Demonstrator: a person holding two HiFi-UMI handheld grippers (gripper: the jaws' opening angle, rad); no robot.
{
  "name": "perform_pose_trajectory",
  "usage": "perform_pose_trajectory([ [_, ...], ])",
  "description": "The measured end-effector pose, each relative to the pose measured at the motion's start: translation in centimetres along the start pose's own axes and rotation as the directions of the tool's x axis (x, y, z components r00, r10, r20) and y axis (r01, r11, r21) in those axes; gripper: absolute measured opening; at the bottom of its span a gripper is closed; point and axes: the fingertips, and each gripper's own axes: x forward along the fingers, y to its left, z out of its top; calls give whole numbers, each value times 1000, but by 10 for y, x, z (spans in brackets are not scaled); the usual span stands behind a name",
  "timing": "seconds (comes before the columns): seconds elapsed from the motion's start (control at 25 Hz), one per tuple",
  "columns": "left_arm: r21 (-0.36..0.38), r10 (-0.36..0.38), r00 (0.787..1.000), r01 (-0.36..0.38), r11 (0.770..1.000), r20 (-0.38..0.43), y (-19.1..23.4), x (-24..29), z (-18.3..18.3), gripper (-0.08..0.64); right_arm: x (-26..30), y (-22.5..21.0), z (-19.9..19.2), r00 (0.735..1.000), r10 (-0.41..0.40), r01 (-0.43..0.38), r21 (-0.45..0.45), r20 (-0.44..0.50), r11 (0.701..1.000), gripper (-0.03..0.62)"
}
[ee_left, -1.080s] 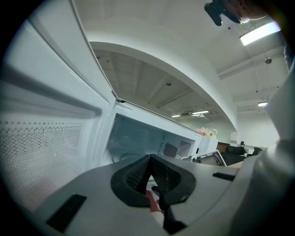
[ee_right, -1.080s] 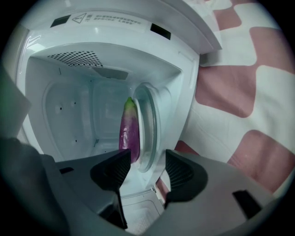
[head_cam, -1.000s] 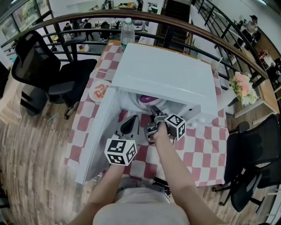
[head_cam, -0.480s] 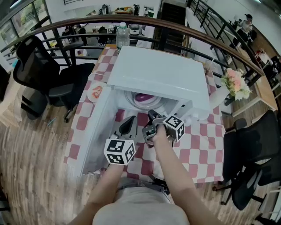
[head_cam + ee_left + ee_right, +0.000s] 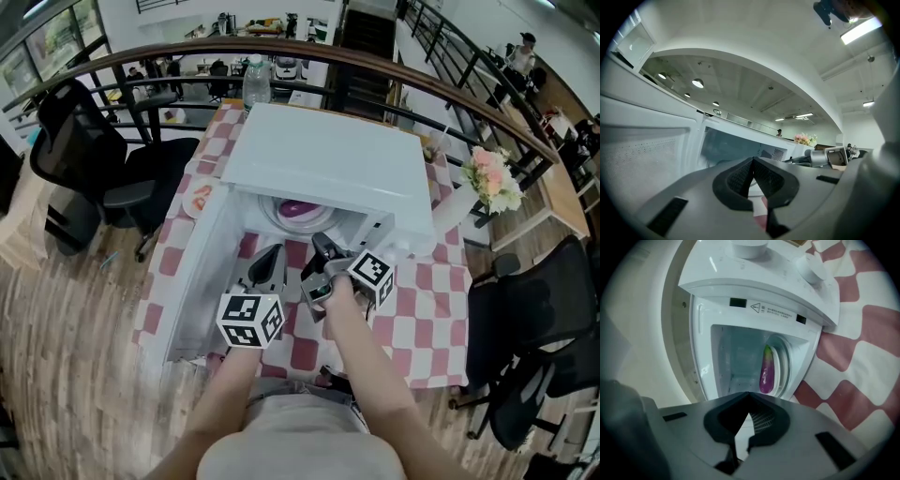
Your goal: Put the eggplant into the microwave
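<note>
Purple eggplant [image 5: 766, 369] already lies inside the microwave [image 5: 328, 159], at twelve o'clock from your right gripper [image 5: 749, 399] (its fingers have just been closing on nothing, now clenched). Your left gripper [image 5: 753, 161] is clenched and empty too. Only the open door [image 5: 202, 281], at nine o'clock, seems left.

A red-and-white checked cloth [image 5: 427, 314] covers the tabletop. A clear water bottle [image 5: 254, 82] stands upright at the far edge, towards the far left corner. A small plate [image 5: 199, 200] with reddish food lies by the left edge. Pink flowers [image 5: 491, 180] and black chairs [image 5: 539, 323] are beyond the right edge. Another black office chair [image 5: 89, 150] stands off the left edge on the wooden floor [image 5: 66, 319]. A curved railing [image 5: 141, 56] runs behind.
</note>
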Motion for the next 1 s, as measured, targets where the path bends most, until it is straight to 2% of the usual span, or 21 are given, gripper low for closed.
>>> perform_pose_trajectory([
  [0.2, 1, 5, 1000, -5, 1000, 7, -6, 1, 3, 3, -15, 20, -3, 999, 30, -32, -121, -17, 992, 23],
  [0.4, 11, 2, 1000, -2, 1000, 7, -12, 3, 7, 3, -28, 35, -6, 996, 83, -87, -192, -30, 977, 23],
  [0.68, 37, -14, 1000, 13, 999, 7, -19, 2, 11, 3, -40, 51, -12, 989, 144, -149, -342, -41, 928, 23],
  [0.84, 56, -32, 999, 31, 998, 9, -24, 5, 14, 3, -48, 58, -16, 986, 162, -166, -463, -49, 871, 23],
  [1.0, 63, -41, 999, 40, 997, 19, -26, 8, 19, 3, -51, 69, -16, 983, 179, -173, -604, -50, 778, 23],
])
